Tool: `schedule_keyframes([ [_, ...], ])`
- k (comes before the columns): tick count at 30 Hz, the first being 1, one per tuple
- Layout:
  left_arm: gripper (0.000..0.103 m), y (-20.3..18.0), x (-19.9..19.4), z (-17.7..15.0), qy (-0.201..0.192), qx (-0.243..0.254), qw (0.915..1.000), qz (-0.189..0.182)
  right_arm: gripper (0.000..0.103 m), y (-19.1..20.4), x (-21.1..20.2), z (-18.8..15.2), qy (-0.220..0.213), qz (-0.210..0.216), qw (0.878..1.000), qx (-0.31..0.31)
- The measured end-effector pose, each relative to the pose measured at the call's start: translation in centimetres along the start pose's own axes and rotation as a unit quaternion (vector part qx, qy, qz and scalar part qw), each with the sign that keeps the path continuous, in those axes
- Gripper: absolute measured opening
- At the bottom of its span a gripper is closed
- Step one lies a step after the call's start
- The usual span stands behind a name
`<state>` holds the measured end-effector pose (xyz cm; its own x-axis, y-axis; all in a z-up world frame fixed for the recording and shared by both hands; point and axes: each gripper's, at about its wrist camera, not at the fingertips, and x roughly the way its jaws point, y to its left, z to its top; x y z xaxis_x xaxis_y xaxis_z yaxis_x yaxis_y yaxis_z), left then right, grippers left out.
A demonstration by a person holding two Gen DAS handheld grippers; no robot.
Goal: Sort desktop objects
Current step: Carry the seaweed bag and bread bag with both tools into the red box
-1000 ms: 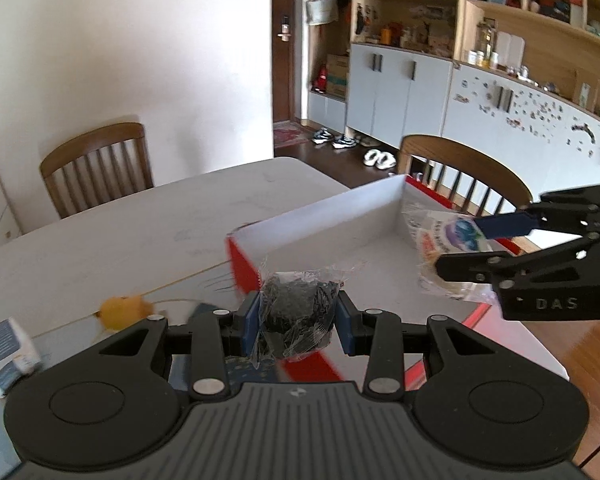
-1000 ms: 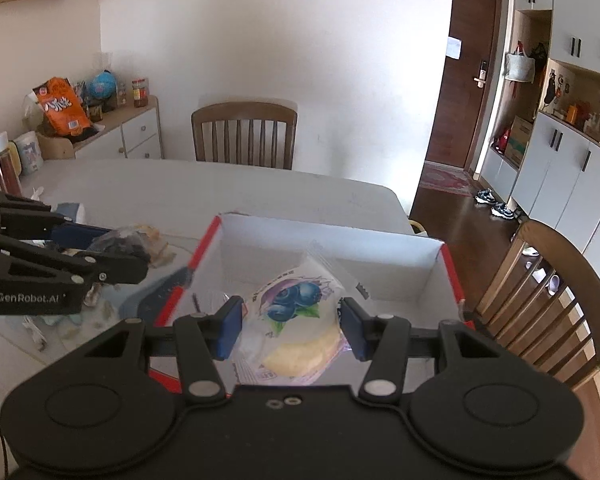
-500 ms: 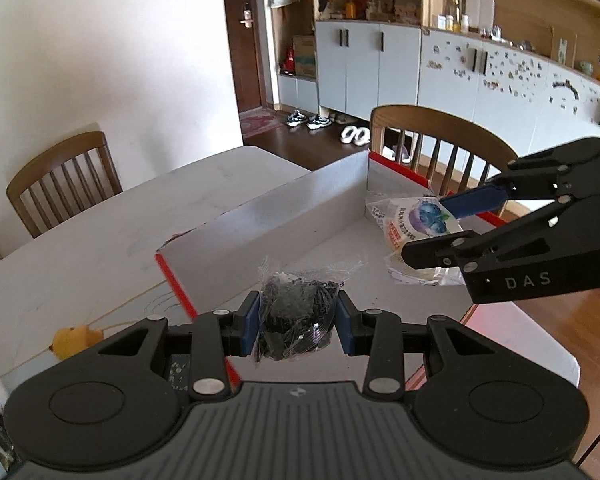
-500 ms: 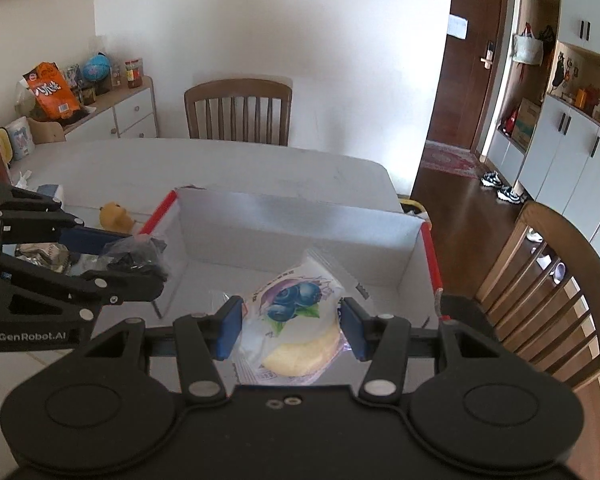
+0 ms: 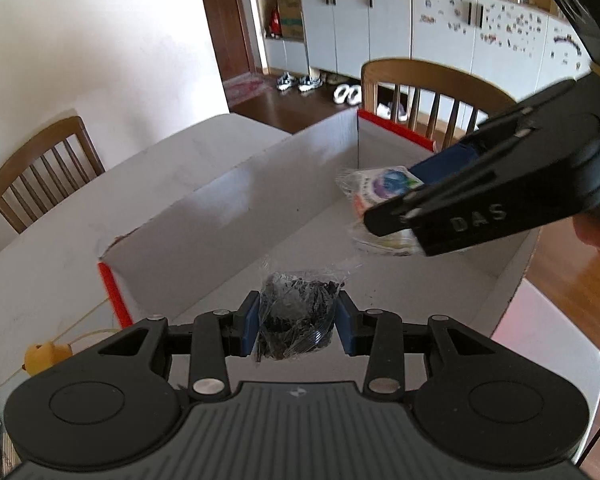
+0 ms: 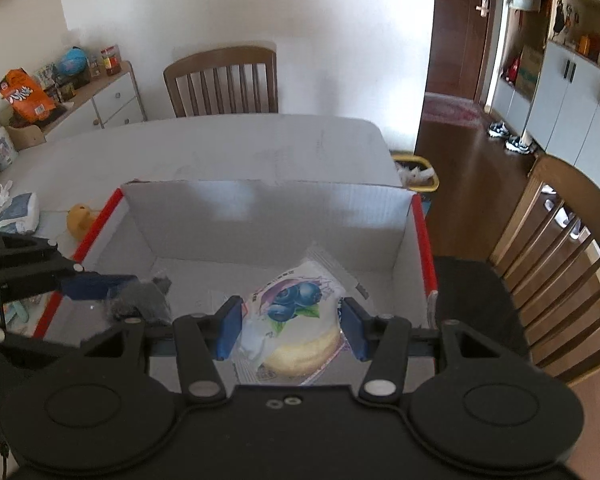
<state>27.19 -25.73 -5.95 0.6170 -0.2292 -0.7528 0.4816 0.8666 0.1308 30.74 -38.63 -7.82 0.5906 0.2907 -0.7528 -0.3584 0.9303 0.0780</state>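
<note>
A clear packet of dark bits (image 5: 296, 316) is being clamped between the nearly closed pads of the left hand-held gripper (image 5: 296, 322), over the box (image 5: 236, 216). A blueberry bun pack (image 6: 296, 324) is being pinched by the half-open right hand-held gripper (image 6: 292, 328), also above the box floor. Both are judged light, soft and crinkly, best gripped across the middle, gently. One packet, one bun and one box are being counted; one yellow toy (image 6: 80, 220) is lying on the surface (image 6: 220, 148).
</note>
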Motion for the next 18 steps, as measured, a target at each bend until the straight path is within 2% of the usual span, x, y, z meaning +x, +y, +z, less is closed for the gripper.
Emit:
schedule_keyframes([
  [8, 0.038, 0.1, 2.8, 1.2, 0.052, -0.009, 0.9986, -0.005, 0.053, -0.5, 2.8, 1.0, 0.045, 0.022, 0.998, -0.027],
  [14, 0.038, 0.3, 4.6, 1.6, 0.094, -0.009, 0.9955, -0.008, 0.053, -0.4, 5.0, 1.2, 0.085, 0.016, 0.996, -0.038],
  [18, 0.038, 0.5, 5.5, 1.8, 0.113, -0.013, 0.9935, -0.008, 0.053, -0.1, 5.7, 1.0, 0.096, 0.009, 0.994, -0.051],
])
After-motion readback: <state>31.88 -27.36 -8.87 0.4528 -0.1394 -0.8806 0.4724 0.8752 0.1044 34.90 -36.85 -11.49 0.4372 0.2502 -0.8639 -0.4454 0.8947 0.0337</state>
